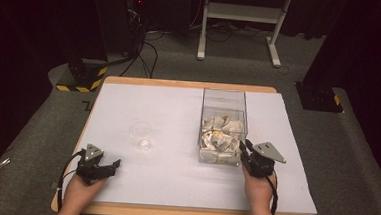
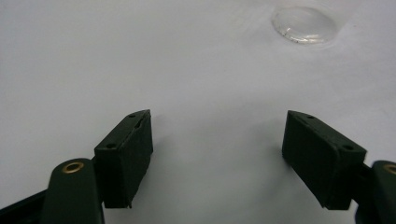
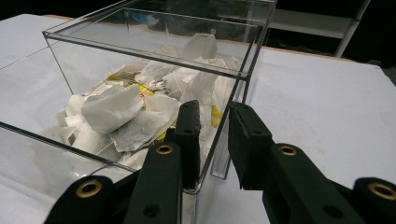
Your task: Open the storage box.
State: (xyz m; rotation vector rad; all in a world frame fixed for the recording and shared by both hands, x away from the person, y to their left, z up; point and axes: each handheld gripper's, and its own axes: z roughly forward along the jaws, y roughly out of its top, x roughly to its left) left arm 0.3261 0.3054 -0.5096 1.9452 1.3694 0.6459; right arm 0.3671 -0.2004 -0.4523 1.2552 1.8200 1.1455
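Clamped astride the near right wall of the clear box [image 3: 154, 56] of tea bags [image 3: 112, 109], the right claw [image 3: 212, 135] likely steadies it, while the left claw [image 2: 217, 149] rests agape on the desk [image 1: 174, 176] short of the clear cup [image 2: 304, 24].

Dark room, grey carpet floor [image 1: 37, 128], white frame stand [image 1: 242, 13] at back, cables [image 1: 147, 49], striped base [image 1: 82, 78] left.

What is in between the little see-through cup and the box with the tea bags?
Nothing: in the high view, just bare white table cover lies between the cup and the clear box.
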